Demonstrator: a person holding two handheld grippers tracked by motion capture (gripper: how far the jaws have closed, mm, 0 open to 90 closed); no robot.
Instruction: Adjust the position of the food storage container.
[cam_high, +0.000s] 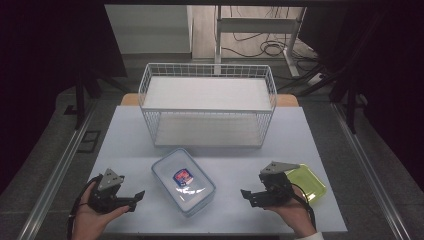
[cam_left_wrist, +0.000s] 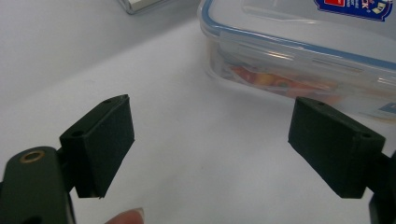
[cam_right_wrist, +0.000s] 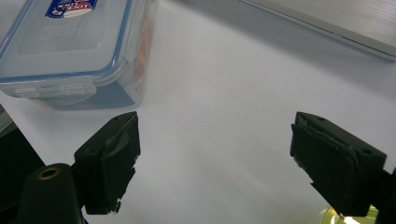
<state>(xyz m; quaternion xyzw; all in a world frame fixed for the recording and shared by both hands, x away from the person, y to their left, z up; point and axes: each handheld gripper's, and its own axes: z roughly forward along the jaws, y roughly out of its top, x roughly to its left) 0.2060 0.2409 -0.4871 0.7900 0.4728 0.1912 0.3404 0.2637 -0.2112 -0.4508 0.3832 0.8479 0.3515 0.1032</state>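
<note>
- High view: clear lidded box (cam_high: 183, 181) with a blue seal and a red-and-blue label lies on the white table (cam_high: 230, 155), at an angle, between the two grippers and apart from both. Behind it stands a white wire rack (cam_high: 207, 104) with two shelves, both bare. A yellow-green lid or tray (cam_high: 309, 181) lies flat at the table's right edge, partly under the right gripper (cam_high: 246, 194). The left gripper (cam_high: 137, 196) rests in the person's left hand (cam_high: 89, 216) near the front-left corner, with its jaws pointing toward the box; the right gripper points at the box from the other side.
- Left gripper view: jaws stand wide apart with nothing between them but bare table. The box sits ahead and to the upper right, its latched lid shut; through the clear wall something orange and red shows inside, too blurred to name. The right jaw's tip overlaps the box's near wall in the picture; whether it touches I cannot tell.
- Right gripper view: jaws likewise spread wide over bare table, holding nothing. The box lies at the upper left, beyond the left jaw and clear of it, its lid closed and its label up. A sliver of the yellow-green piece shows at the bottom right, under the right jaw.
</note>
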